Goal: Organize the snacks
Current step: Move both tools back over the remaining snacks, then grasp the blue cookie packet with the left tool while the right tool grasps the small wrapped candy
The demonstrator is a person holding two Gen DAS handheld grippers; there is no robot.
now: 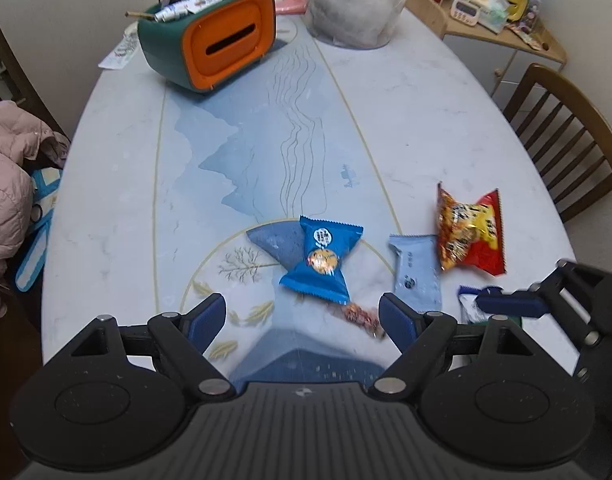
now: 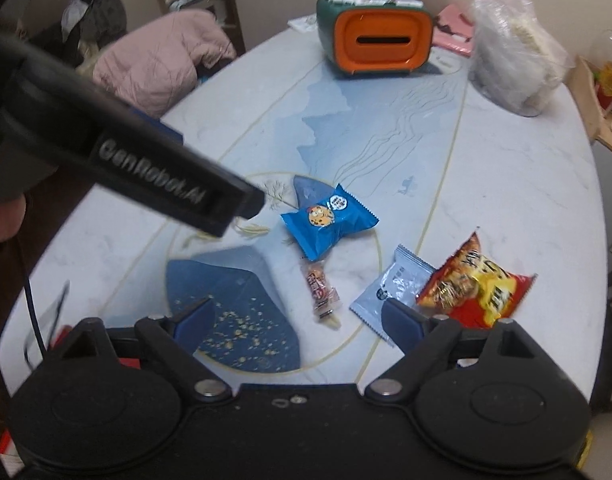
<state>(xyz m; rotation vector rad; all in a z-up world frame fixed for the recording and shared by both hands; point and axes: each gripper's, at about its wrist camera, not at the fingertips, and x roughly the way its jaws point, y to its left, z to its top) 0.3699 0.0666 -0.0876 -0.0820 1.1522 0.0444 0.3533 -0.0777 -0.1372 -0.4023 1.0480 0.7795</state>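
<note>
Left tool [image 1: 301, 316] hovers low over the bench [image 1: 125, 208], jaws wide apart and holding nothing, with the blue cookie packet [image 1: 321, 265] just ahead between its fingers and a small clear-wrapped snack [image 1: 364, 316] right by the right finger. Right tool [image 2: 297, 326] is also spread wide and empty, above the bench's near edge; the pale blue sachet [image 2: 390, 286] sits just ahead of its right finger, touching the red-yellow snack bag [image 2: 476, 284]. Green-orange tissue box [image 1: 209, 40] and a clear plastic bag [image 1: 352, 0] stand at the far end, well apart from the snacks.
</note>
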